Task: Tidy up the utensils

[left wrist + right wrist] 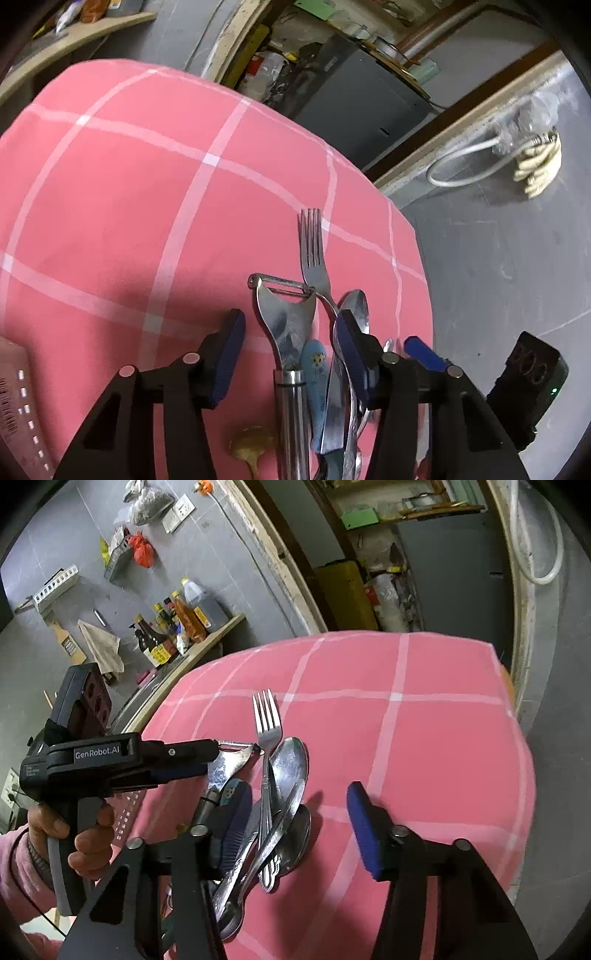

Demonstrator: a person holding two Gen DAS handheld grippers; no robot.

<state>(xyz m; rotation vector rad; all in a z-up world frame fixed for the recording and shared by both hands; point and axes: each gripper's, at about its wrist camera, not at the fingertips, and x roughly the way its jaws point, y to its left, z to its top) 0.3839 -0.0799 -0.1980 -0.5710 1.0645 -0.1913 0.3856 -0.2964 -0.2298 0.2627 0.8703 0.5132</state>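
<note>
A pile of metal utensils lies on the pink checked tablecloth [110,192]: a steel peeler [286,317], a fork [312,251], a spoon [356,306] and a blue cartoon-print handle [314,365]. My left gripper [291,339] is open, its jaws on either side of the peeler. In the right wrist view the fork [266,738], spoons [291,764] and peeler [231,762] lie together. My right gripper [295,816] is open, with its jaws on either side of the spoons. The left gripper [181,758] shows there, over the peeler.
A pink perforated container [18,398] sits at the table's left edge. A small tan object [253,448] lies on the cloth near the peeler handle. A shelf with sauce bottles [173,627] stands beyond the table. The table edge drops to grey floor [498,258] on the right.
</note>
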